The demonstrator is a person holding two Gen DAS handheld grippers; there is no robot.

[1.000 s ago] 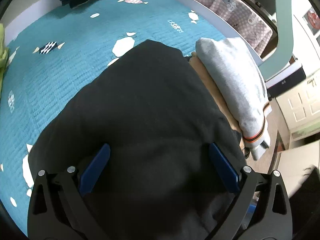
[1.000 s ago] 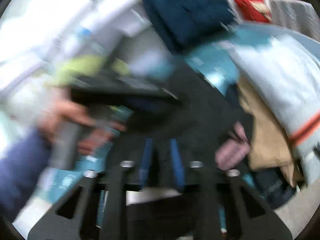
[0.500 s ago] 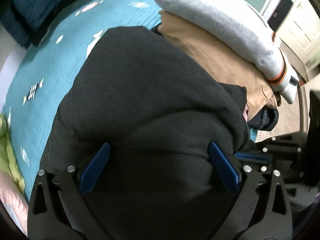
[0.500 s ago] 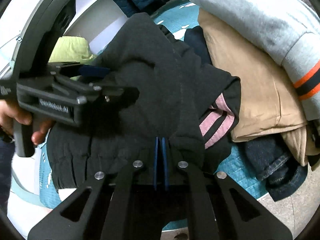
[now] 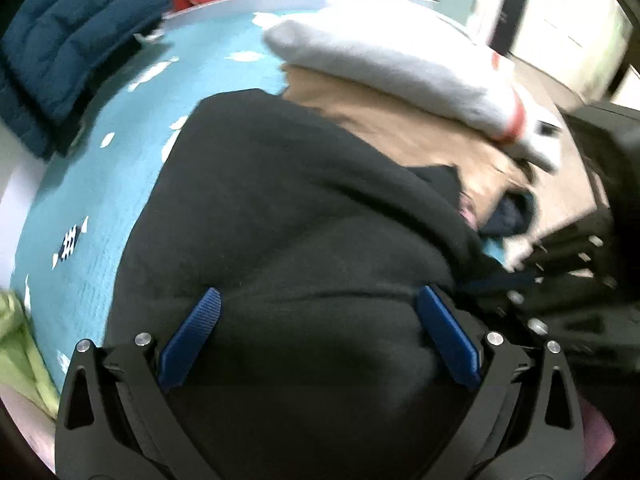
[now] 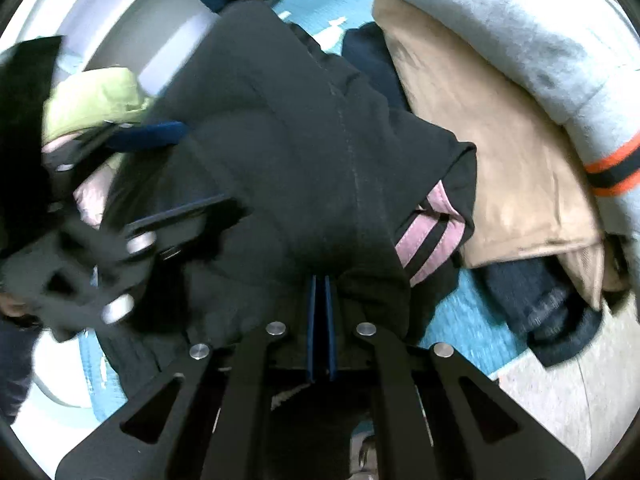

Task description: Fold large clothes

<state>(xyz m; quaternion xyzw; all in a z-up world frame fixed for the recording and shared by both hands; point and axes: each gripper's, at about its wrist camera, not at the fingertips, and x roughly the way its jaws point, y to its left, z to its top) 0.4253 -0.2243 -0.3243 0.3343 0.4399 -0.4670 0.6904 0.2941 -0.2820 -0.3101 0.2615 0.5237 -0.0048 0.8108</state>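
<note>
A thick black garment lies bundled on the teal bedspread. My left gripper has its jaws wide around the bundle, the blue pads against the cloth on both sides. In the right wrist view the same black garment shows a pink striped cuff. My right gripper is shut on its near edge, with cloth bunched at the tips. The left gripper is blurred at the left, biting the garment's far side. The right gripper is blurred at the right of the left wrist view.
A folded stack sits right beside the black garment: grey sweatshirt on top, tan garment under it, dark denim at the bed edge. A navy puffer jacket lies far left, green cloth near the left gripper. Pale floor is below.
The left gripper has rolled, so the bed and stack swing across its view. Both grippers have sunk a little with the black garment, and the left one now sits nearer the right.
</note>
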